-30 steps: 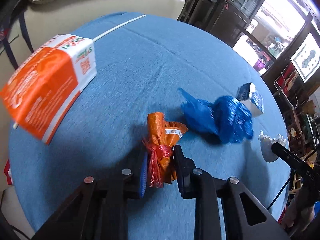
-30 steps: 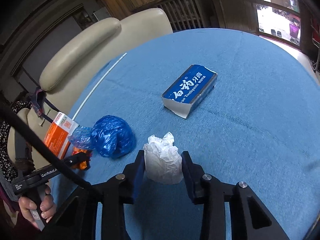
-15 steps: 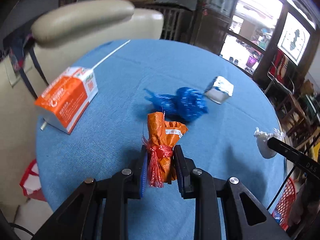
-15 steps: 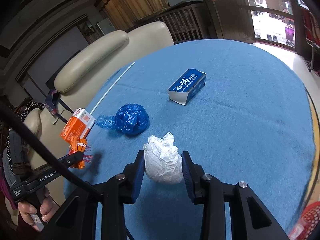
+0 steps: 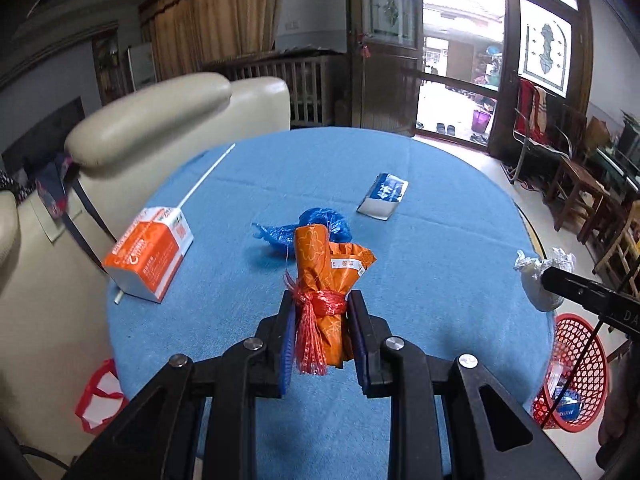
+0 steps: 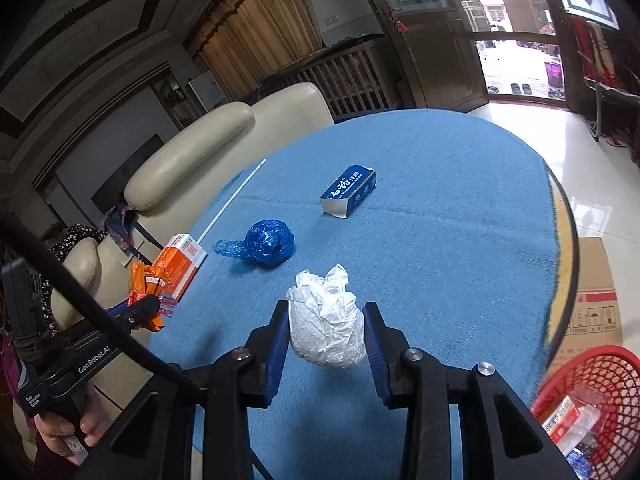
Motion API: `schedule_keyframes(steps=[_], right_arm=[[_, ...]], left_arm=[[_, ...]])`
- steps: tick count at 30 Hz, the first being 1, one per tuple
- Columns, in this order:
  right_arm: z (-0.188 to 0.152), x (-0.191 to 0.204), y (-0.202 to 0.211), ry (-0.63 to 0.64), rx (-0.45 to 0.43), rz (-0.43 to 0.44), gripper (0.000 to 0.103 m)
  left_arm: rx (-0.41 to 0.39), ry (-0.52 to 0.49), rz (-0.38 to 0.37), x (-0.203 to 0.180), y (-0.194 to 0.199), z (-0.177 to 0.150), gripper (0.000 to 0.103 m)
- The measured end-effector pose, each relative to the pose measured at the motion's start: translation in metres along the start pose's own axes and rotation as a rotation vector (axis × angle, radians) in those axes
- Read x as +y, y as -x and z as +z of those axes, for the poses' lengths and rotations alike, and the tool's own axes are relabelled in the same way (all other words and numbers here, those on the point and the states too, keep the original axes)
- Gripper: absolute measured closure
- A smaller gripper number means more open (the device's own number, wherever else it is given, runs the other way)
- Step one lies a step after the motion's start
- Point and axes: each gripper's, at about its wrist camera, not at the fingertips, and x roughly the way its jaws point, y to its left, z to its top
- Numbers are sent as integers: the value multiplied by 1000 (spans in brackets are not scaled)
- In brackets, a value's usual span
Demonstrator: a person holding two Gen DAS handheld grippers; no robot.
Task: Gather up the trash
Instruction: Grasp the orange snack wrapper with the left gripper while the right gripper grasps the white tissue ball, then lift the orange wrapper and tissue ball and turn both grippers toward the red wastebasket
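Observation:
My left gripper (image 5: 322, 312) is shut on an orange wrapper bundle (image 5: 326, 276) tied with red string, held above the blue table (image 5: 440, 248). My right gripper (image 6: 326, 324) is shut on a crumpled white paper ball (image 6: 326, 320), also lifted; the ball also shows in the left wrist view (image 5: 536, 276). On the table lie a blue plastic bag (image 6: 264, 242), a blue toothpaste box (image 6: 348, 190), an orange and white carton (image 5: 150, 252) and a white stick (image 6: 232, 200). A red mesh basket (image 6: 600, 384) with some trash stands on the floor at the right.
A cream sofa (image 5: 160, 120) stands behind the table at the left. A cardboard box (image 6: 596, 292) sits on the floor beside the basket. A red and white bag (image 5: 100, 396) lies on the floor at the left. Wooden chairs (image 5: 580, 192) stand at the far right.
Both grippers have risen and drawn back from the table with their loads. The table items look smaller and farther, and the red basket has come into view.

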Motion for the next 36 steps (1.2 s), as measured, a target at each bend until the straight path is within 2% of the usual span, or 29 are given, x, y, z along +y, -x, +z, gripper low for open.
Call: schedule_keyframes(steps=[14, 36], right_arm=[[-22, 5, 57, 10, -63, 4, 64], [-41, 12, 83, 29, -81, 7, 64]], left_arm=[[-55, -54, 17, -23, 33, -9, 77], [-65, -99, 21, -40, 48, -22, 77]])
